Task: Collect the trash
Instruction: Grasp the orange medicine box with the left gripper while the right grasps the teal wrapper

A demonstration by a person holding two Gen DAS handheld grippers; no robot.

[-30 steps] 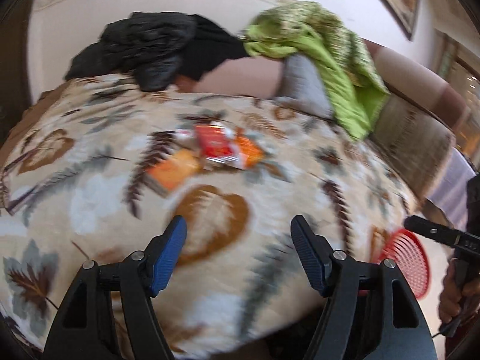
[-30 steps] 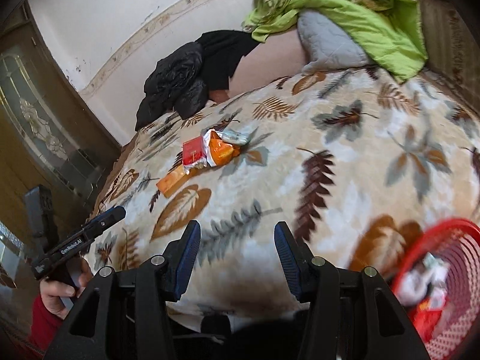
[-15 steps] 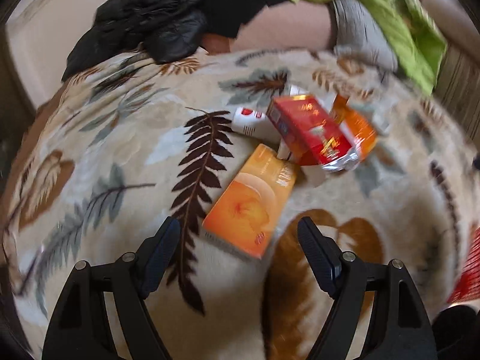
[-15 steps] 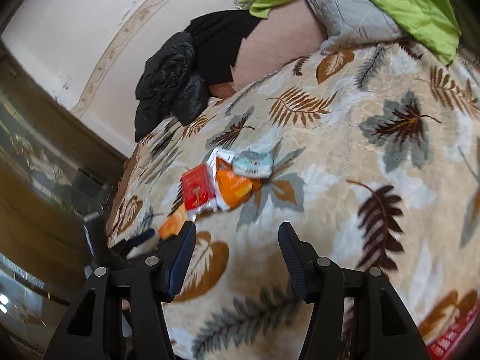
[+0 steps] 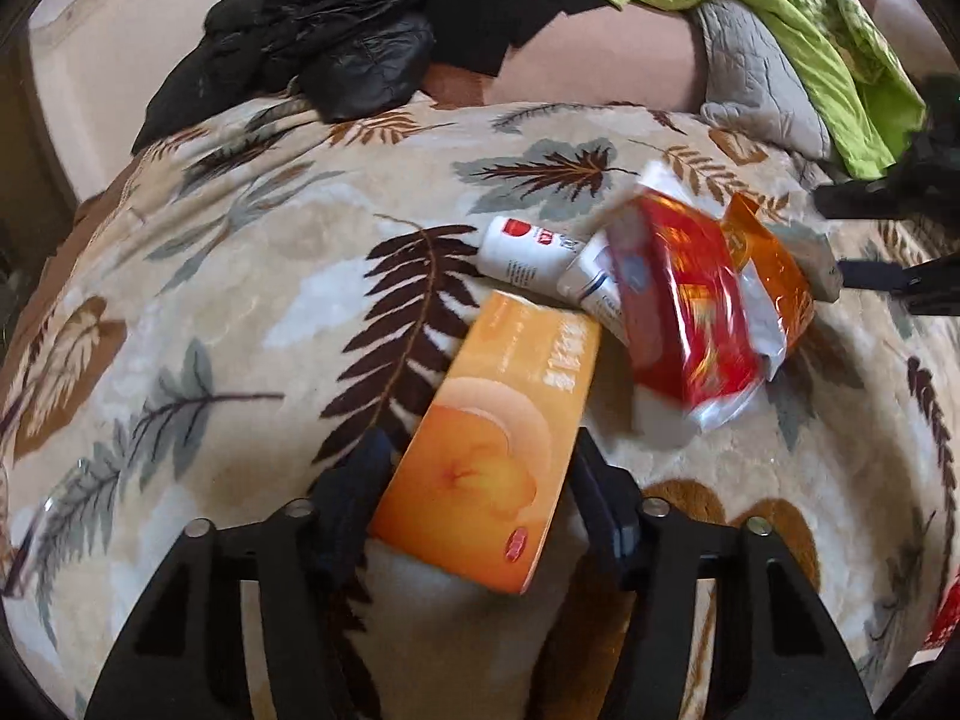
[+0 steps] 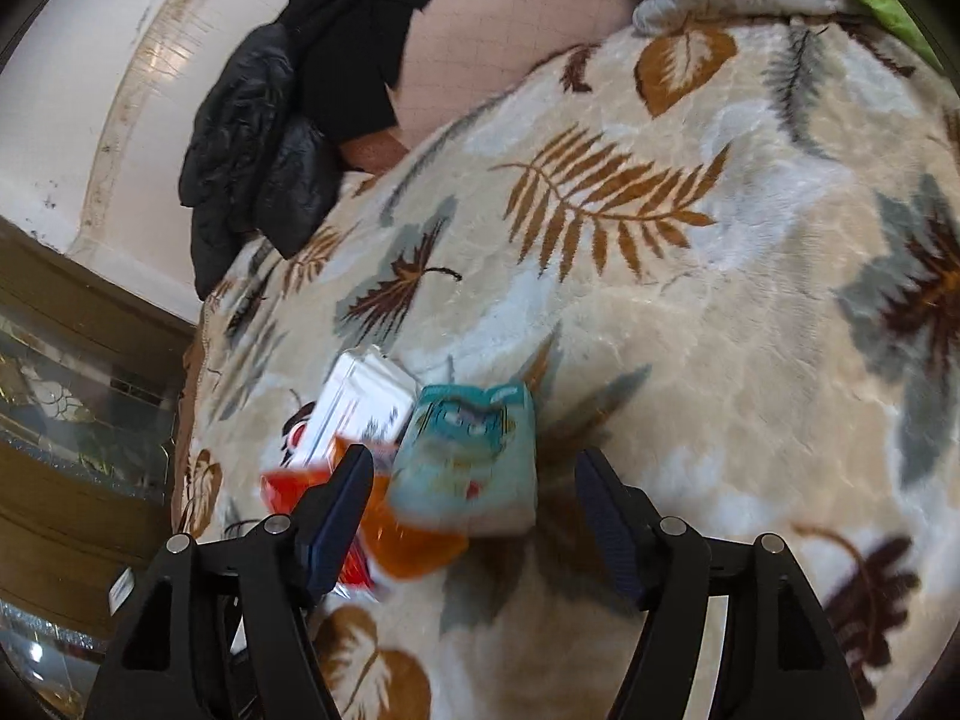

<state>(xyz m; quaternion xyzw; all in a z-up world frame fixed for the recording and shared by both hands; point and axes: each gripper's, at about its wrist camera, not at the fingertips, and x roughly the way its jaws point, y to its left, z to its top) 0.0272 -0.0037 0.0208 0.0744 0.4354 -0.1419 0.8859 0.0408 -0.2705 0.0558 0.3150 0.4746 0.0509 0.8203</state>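
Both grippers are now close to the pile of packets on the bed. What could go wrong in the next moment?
1. The left gripper is open around the orange box, which lies at an angle between the fingers; closing may twist or push it instead of gripping.
2. The right gripper straddles the teal packet, but one finger overlaps the orange wrapper, so it may pinch both.
3. The soft leaf blanket could get caught.

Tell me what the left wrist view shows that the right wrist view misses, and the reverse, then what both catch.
Only the left wrist view shows the orange box between the open fingers of the left gripper, and the green blanket. Only the right wrist view shows the printed face of the teal packet between the open fingers of the right gripper. Both show the leaf-print bedspread, the black jacket and the red wrapper.
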